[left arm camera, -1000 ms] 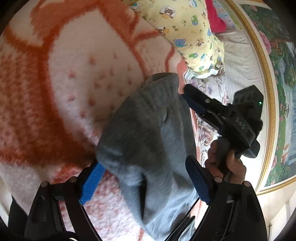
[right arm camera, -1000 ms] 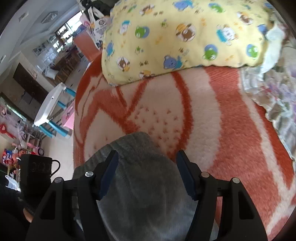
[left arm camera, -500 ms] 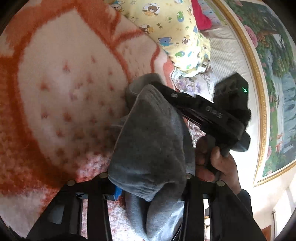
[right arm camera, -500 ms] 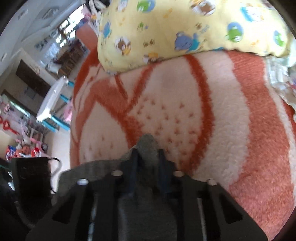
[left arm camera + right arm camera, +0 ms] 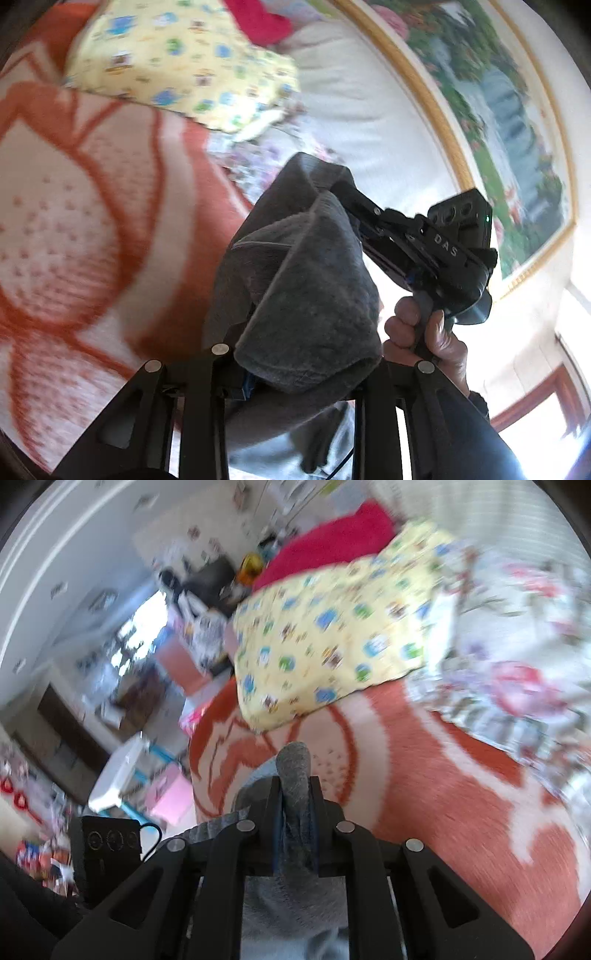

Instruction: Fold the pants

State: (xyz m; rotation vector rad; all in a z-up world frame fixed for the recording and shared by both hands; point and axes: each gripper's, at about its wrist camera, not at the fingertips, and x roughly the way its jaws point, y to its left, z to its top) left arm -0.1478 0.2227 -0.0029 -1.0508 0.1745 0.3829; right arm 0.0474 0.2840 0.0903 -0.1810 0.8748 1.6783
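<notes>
Both grippers, left gripper [image 5: 295, 373] closing and right gripper [image 5: 294, 805], pinch soft grey pants [image 5: 310, 295] above a fuzzy orange-and-white blanket [image 5: 461, 805] in a messy room.

Left gripper [image 5: 295, 373] pads: hidden under the bunched grey pants [image 5: 306, 295]; jaws closing on the fabric.
Right gripper [image 5: 295, 812] pads: mostly covered by the pinched pants fold.
Pants lower part: cut off by the bottom edge in both views.
Blanket [image 5: 461, 812] pattern: smeared by motion blur.
Room clutter [image 5: 110, 686]: blurred, items not identifiable.
Hand [image 5: 424, 332]: sleeve cut off at the frame edge.
</notes>
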